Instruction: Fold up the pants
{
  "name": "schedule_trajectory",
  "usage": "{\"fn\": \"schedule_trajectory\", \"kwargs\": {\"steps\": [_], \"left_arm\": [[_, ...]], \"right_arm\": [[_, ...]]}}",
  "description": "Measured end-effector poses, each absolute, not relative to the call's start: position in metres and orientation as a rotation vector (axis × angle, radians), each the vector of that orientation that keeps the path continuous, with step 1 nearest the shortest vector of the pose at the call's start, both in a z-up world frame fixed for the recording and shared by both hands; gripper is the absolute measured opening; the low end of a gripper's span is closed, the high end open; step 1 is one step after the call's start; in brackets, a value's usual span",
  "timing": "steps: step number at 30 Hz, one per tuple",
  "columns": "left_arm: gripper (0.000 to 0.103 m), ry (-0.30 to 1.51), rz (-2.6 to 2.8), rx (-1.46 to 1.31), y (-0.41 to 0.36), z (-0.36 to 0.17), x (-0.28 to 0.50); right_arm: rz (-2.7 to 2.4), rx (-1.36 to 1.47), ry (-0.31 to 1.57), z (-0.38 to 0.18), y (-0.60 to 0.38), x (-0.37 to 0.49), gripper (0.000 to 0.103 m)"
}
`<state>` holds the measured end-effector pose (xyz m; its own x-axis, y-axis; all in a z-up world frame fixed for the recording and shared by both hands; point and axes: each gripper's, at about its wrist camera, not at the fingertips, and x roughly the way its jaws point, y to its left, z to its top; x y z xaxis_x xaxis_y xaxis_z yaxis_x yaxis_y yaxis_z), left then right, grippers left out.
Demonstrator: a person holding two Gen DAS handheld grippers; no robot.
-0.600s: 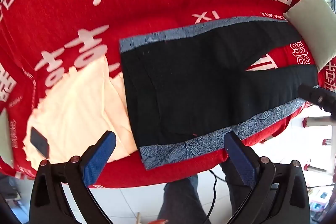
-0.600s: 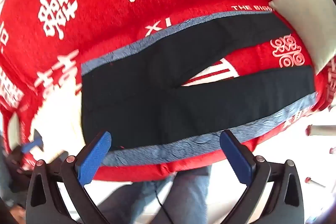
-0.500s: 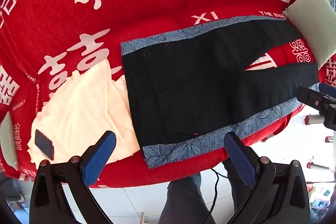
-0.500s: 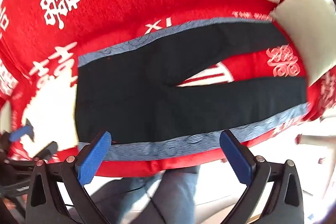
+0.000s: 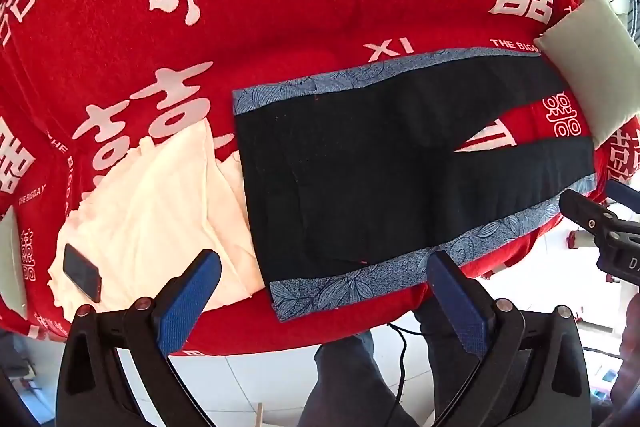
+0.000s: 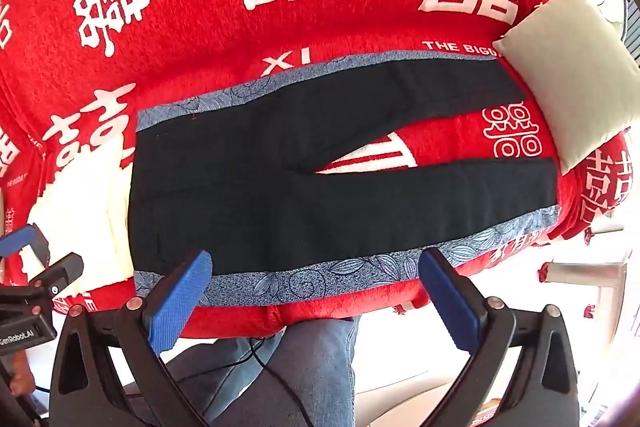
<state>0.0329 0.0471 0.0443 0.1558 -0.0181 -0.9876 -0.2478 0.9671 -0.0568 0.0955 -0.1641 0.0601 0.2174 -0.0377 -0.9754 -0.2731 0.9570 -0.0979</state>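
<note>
Black pants (image 5: 360, 163) (image 6: 280, 179) with blue leaf-patterned side stripes lie flat on a red bed cover (image 5: 280, 7) (image 6: 200, 27), waistband to the left, the two legs spread apart toward the right. My left gripper (image 5: 324, 279) hovers open above the waistband's near corner, nothing between its blue pads. My right gripper (image 6: 316, 279) hangs open above the near side stripe at mid-length, also empty. The right gripper's tip shows at the right edge of the left wrist view, and the left gripper's tip at the left edge of the right wrist view.
A cream cloth (image 5: 160, 211) lies left of the waistband with a dark phone (image 5: 82, 277) on it. A pale cushion (image 5: 592, 67) (image 6: 572, 75) rests by the leg ends. A person's jeans-clad legs (image 6: 304, 367) and a cable stand at the bed's near edge.
Both views have shifted slightly over the pants; the pants lie unchanged. Each gripper's tip now shows more at the edge of the other's view. Both stay open.
</note>
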Motion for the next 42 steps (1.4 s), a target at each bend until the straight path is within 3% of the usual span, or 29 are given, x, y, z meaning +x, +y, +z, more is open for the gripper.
{"fn": "schedule_trajectory", "kwargs": {"steps": [9,42], "left_arm": [[0.103,1.356,0.190,-0.150,0.017,0.067,0.022],[0.103,1.319,0.139,-0.114,-0.001,0.074,0.016]], "right_arm": [[0.169,-0.312,1.311,0.070,-0.154,0.101,0.103],[0.141,-0.357,1.267,0.085,-0.154,0.084,0.103]]}}
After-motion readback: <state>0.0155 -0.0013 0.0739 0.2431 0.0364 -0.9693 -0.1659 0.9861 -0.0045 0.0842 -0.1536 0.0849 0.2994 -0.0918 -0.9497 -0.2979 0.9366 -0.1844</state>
